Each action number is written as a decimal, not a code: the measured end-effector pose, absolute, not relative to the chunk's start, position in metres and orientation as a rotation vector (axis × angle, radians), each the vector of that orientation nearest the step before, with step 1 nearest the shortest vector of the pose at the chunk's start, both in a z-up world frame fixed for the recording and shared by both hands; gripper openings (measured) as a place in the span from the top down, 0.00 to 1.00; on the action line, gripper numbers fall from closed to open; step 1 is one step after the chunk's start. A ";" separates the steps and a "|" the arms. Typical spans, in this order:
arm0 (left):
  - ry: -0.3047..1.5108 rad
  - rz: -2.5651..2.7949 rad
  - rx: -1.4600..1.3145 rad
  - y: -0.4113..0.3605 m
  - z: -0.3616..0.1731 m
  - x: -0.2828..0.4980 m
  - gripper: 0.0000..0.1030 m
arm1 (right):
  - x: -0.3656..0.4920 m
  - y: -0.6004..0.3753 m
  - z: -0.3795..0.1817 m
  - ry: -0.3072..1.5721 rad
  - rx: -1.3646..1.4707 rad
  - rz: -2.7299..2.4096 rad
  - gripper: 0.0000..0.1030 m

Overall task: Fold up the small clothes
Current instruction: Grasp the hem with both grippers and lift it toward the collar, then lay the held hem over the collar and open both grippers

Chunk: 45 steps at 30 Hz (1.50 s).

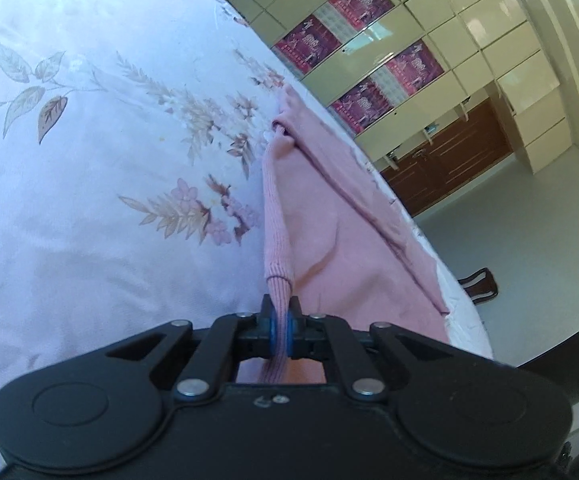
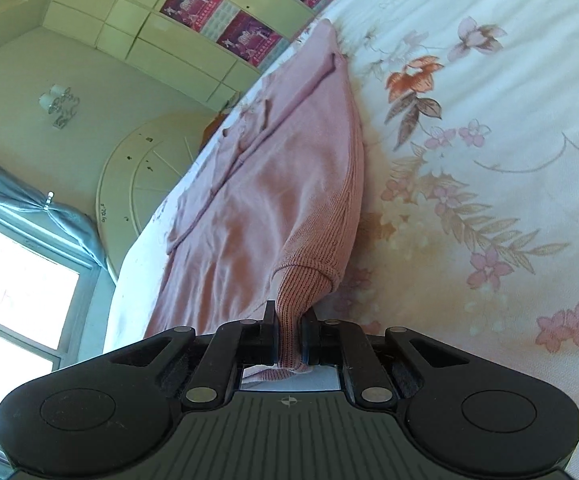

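Note:
A small pink knit sweater (image 1: pixel 329 216) lies stretched on a white floral bedspread (image 1: pixel 109 140). My left gripper (image 1: pixel 280 312) is shut on one corner of its ribbed hem, which bunches between the blue pads. In the right wrist view the same sweater (image 2: pixel 273 184) runs away from me across the bedspread (image 2: pixel 489 160). My right gripper (image 2: pixel 289 320) is shut on the other ribbed hem corner. The hem edge is pulled taut and lifted slightly off the bed at both grips.
The bed's edge runs diagonally beside the sweater in both views. Beyond it are cream cabinets with pink posters (image 1: pixel 369 64), a brown wooden cabinet (image 1: pixel 449 160), a dark chair back (image 1: pixel 481 284), a window with a blue curtain (image 2: pixel 21 280) and a round headboard (image 2: pixel 149 176).

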<state>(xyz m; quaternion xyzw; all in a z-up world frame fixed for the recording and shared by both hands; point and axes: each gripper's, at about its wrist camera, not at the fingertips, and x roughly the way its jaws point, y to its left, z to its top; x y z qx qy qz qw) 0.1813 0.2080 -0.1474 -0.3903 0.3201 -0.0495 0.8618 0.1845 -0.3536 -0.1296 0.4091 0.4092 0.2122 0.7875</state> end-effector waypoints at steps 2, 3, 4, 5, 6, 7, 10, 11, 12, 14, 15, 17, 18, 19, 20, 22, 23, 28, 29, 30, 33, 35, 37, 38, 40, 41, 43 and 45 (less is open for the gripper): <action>0.642 -0.113 -0.825 0.208 -0.138 0.179 0.96 | 0.179 -0.354 -0.121 0.845 0.878 0.477 0.91; 0.644 -0.113 -0.817 0.208 -0.136 0.180 0.96 | 0.175 -0.355 -0.118 0.826 0.886 0.489 0.91; 0.655 -0.109 -0.814 0.208 -0.136 0.182 0.96 | 0.175 -0.354 -0.119 0.824 0.887 0.483 0.91; 0.669 -0.105 -0.821 0.208 -0.140 0.183 0.96 | 0.178 -0.354 -0.123 0.848 0.878 0.462 0.91; 0.684 -0.099 -0.829 0.209 -0.143 0.185 0.96 | 0.180 -0.353 -0.130 0.877 0.873 0.446 0.91; 0.696 -0.096 -0.828 0.208 -0.146 0.187 0.96 | 0.182 -0.352 -0.138 0.902 0.877 0.433 0.91; 0.733 -0.075 -0.830 0.206 -0.153 0.192 0.96 | 0.183 -0.351 -0.149 0.926 0.890 0.411 0.91; 0.721 -0.079 -0.842 0.206 -0.152 0.191 0.96 | 0.183 -0.352 -0.148 0.916 0.906 0.408 0.91; 0.704 -0.084 -0.852 0.207 -0.148 0.191 0.96 | 0.183 -0.353 -0.146 0.906 0.918 0.408 0.91; 0.672 -0.101 -0.860 0.207 -0.138 0.195 0.96 | 0.185 -0.355 -0.133 0.869 0.911 0.429 0.91; 0.652 -0.110 -0.861 0.207 -0.130 0.199 0.96 | 0.187 -0.355 -0.126 0.852 0.899 0.436 0.91; 0.620 -0.129 -0.856 0.207 -0.116 0.212 0.96 | 0.196 -0.356 -0.109 0.812 0.881 0.450 0.91; 0.607 -0.134 -0.851 0.206 -0.108 0.221 0.96 | 0.203 -0.357 -0.101 0.793 0.873 0.451 0.91; 0.599 -0.134 -0.841 0.206 -0.102 0.231 0.96 | 0.211 -0.357 -0.093 0.777 0.863 0.454 0.91; 0.592 -0.137 -0.830 0.205 -0.095 0.244 0.96 | 0.221 -0.356 -0.085 0.760 0.853 0.458 0.91; 0.588 -0.143 -0.806 0.203 -0.084 0.274 0.96 | 0.244 -0.353 -0.069 0.729 0.830 0.455 0.91; 0.586 -0.146 -0.794 0.201 -0.079 0.291 0.96 | 0.259 -0.351 -0.061 0.717 0.823 0.452 0.91; 0.588 -0.175 -0.745 0.197 -0.062 0.384 0.96 | 0.345 -0.345 -0.036 0.695 0.798 0.415 0.91; 0.595 -0.178 -0.732 0.197 -0.061 0.403 0.96 | 0.363 -0.344 -0.035 0.698 0.800 0.406 0.91; 0.606 -0.181 -0.717 0.196 -0.062 0.424 0.96 | 0.381 -0.343 -0.035 0.702 0.802 0.399 0.91; 0.655 -0.180 -0.664 0.195 -0.068 0.481 0.96 | 0.435 -0.340 -0.043 0.724 0.818 0.371 0.91; 0.682 -0.184 -0.642 0.195 -0.076 0.513 0.96 | 0.474 -0.338 -0.054 0.748 0.831 0.355 0.91; 0.721 -0.190 -0.610 0.194 -0.091 0.544 0.96 | 0.510 -0.336 -0.069 0.775 0.847 0.341 0.91; 0.740 -0.189 -0.595 0.194 -0.098 0.557 0.96 | 0.527 -0.334 -0.077 0.789 0.852 0.338 0.91; 0.769 -0.191 -0.581 0.195 -0.115 0.580 0.96 | 0.555 -0.331 -0.095 0.820 0.854 0.322 0.91; 0.768 -0.211 -0.593 0.197 -0.123 0.589 0.96 | 0.566 -0.330 -0.105 0.837 0.864 0.320 0.91; 0.732 -0.236 -0.643 0.204 -0.134 0.603 0.89 | 0.586 -0.331 -0.124 0.853 0.878 0.313 0.91; 0.693 -0.239 -0.665 0.208 -0.141 0.611 0.76 | 0.597 -0.336 -0.139 0.813 0.899 0.306 0.85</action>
